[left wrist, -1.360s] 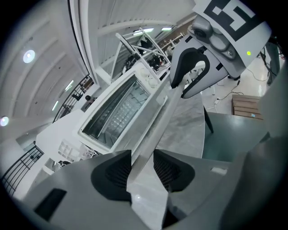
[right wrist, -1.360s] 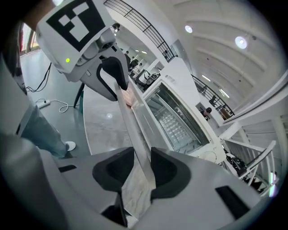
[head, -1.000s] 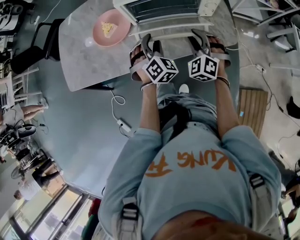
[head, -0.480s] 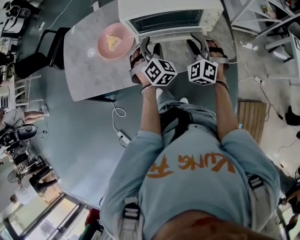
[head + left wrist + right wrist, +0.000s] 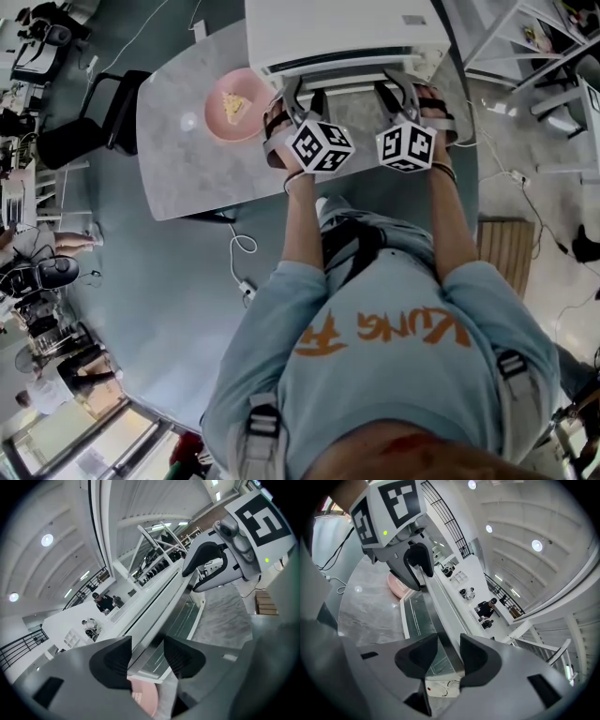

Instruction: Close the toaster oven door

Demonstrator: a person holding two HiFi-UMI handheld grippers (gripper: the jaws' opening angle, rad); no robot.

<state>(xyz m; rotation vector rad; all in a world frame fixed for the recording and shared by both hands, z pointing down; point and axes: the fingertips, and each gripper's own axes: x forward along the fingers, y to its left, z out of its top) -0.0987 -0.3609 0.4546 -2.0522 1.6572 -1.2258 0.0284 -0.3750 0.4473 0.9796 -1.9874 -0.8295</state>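
Arms outstretched, left tongs (image 5: 305, 94), right tongs (image 5: 397, 87) opening around oven door handle (image 5: 159, 595)

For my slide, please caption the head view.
Left gripper and right gripper, jaws opening around the oven door handle, beside a pink plate.

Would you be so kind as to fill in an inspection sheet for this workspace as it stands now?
Surface: grey marbled table, mostly bare.
Job's things: white toaster oven at the far edge; its glass door is up against the front and looks closed or nearly so.
Clutter: pink plate holding a food slice, to the oven's left.
Grippers: left gripper and right gripper both straddle the door's handle; jaws opening, pads not pressing.
Cables: white cable on the floor beside the table.
Surroundings: black chair at left, wooden pallet at right, people at the left edge.
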